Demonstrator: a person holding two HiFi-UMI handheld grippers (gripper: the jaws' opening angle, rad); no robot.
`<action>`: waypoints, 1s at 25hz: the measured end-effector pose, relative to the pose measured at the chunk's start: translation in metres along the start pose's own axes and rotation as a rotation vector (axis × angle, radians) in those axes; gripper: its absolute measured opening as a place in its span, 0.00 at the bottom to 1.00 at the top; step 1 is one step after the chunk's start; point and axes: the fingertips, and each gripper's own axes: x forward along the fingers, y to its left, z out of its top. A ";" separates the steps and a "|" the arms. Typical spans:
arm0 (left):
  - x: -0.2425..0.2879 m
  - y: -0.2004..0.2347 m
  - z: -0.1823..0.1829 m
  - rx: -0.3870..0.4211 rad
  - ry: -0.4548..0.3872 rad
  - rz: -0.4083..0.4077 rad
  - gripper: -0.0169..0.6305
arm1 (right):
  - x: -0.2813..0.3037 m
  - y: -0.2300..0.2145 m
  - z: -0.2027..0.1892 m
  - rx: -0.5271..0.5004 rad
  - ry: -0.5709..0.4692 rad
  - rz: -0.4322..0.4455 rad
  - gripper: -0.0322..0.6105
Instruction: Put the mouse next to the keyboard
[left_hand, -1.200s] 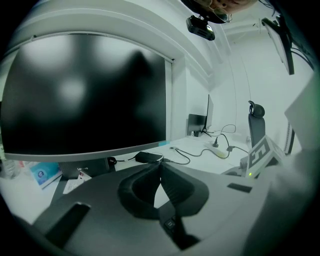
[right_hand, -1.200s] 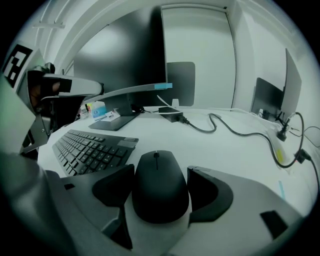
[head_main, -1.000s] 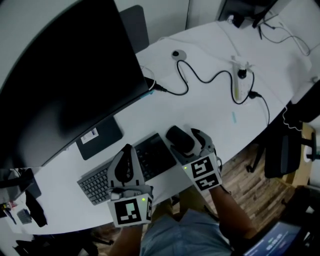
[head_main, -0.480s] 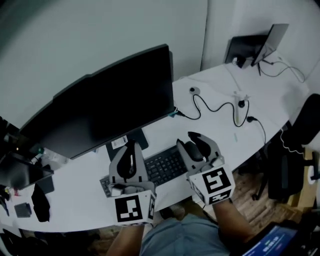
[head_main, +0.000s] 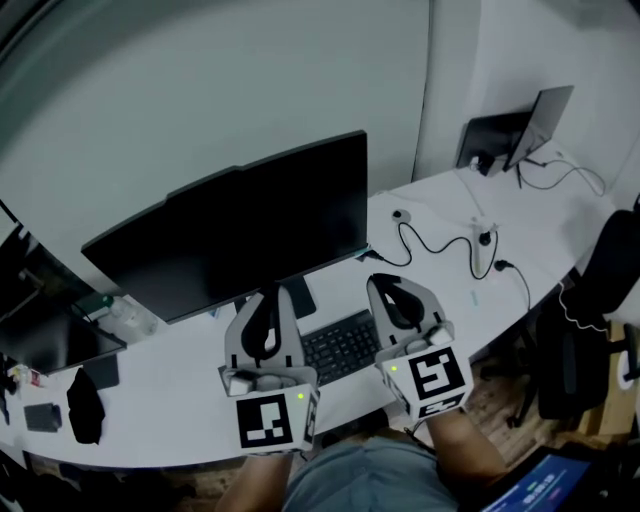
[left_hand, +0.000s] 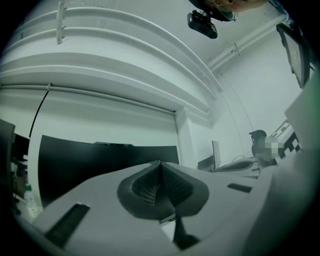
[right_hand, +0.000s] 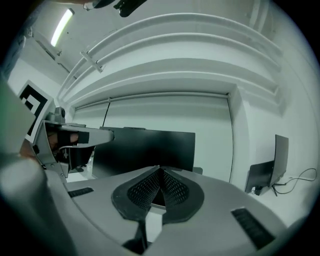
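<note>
The mouse cannot be made out; the right gripper (head_main: 388, 285) covers the desk (head_main: 180, 400) just right of the keyboard (head_main: 340, 345). Its jaws have just closed together, with nothing between them. The left gripper (head_main: 268, 293), likewise clenched and empty, overlaps the keyboard's left end in the head view.

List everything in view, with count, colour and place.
desk: one, white, curved, spans the scene
monitor: one, black, centre of desk
keyboard: one, dark, before the monitor
small screen: one, dark, desk's far right end
cables: several, black, desk right of monitor
office chair: one, black, beside desk's right end
dark bundle: one, black, desk's left end
mouse: not visible; perhaps behind the right gripper
left gripper: one, grey, raised over desk's near edge, shut, empty
right gripper: one, grey, raised beside it, jaws just closed, empty
</note>
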 end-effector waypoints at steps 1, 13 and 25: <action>-0.001 0.001 0.002 0.002 -0.009 0.001 0.03 | 0.000 0.001 0.002 -0.009 -0.005 -0.002 0.07; -0.011 -0.002 0.005 -0.041 -0.022 -0.012 0.03 | -0.010 0.005 0.019 -0.050 -0.047 -0.026 0.07; -0.006 -0.001 0.002 -0.034 -0.024 -0.015 0.03 | -0.007 0.002 0.019 -0.051 -0.049 -0.032 0.07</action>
